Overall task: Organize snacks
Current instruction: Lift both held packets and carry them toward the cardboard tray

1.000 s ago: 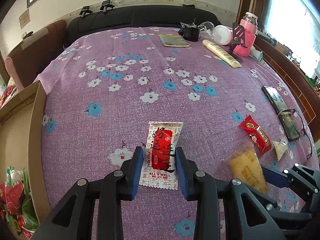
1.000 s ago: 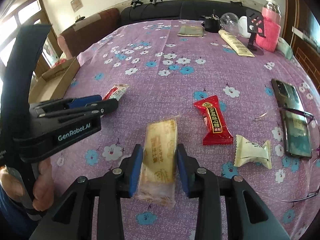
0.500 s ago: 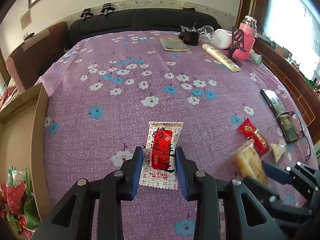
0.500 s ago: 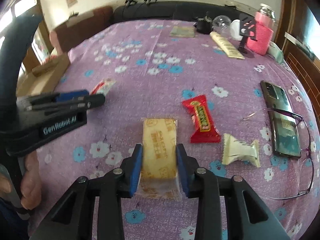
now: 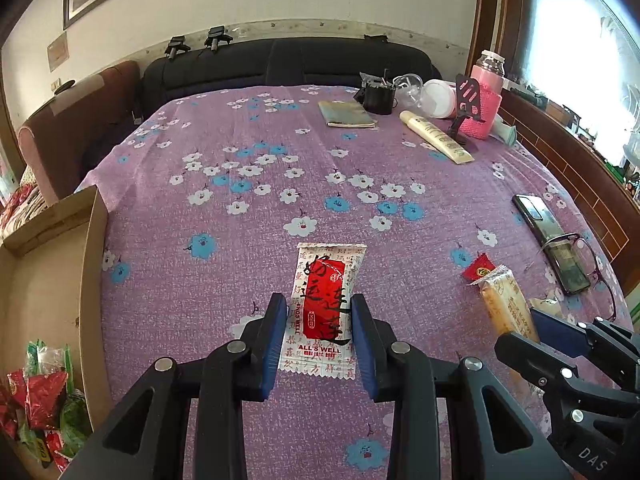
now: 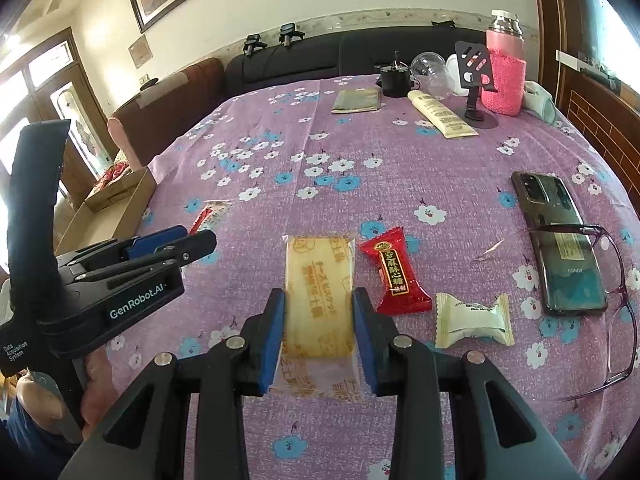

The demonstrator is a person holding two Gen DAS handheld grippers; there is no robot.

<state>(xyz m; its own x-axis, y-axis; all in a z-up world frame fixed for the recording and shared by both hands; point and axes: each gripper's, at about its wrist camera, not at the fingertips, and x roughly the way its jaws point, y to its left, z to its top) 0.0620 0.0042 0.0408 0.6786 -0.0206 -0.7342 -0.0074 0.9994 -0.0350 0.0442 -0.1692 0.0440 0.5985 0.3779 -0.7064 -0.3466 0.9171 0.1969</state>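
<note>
My left gripper (image 5: pixel 319 320) is shut on a white snack packet with a red label (image 5: pixel 326 280), its blue pads pressing the long sides. My right gripper (image 6: pixel 319 312) is shut on a yellow cracker packet (image 6: pixel 320 276), held just above the purple flowered cloth (image 6: pixel 280 184). In the right wrist view the left gripper (image 6: pixel 172 240) sits at the left, the white packet (image 6: pixel 210 216) poking out past its tips. A red candy (image 6: pixel 396 276) and a white candy (image 6: pixel 472 318) lie right of the cracker packet. At the table's left edge stands a cardboard box (image 5: pixel 48 264) holding several red and green snacks (image 5: pixel 36 392).
A phone (image 6: pixel 560 240) and glasses (image 6: pixel 616 320) lie at the right edge. Far back are a cream tube (image 6: pixel 440 114), a black phone stand (image 6: pixel 474 80), a pink bottle (image 6: pixel 504 76), a black cup (image 6: pixel 394 80) and a booklet (image 6: pixel 356 100). A dark sofa lies beyond.
My right gripper has tightened on the cracker packet and lifted it slightly off the cloth. The left gripper keeps its hold on the white packet, barely shifted.
</note>
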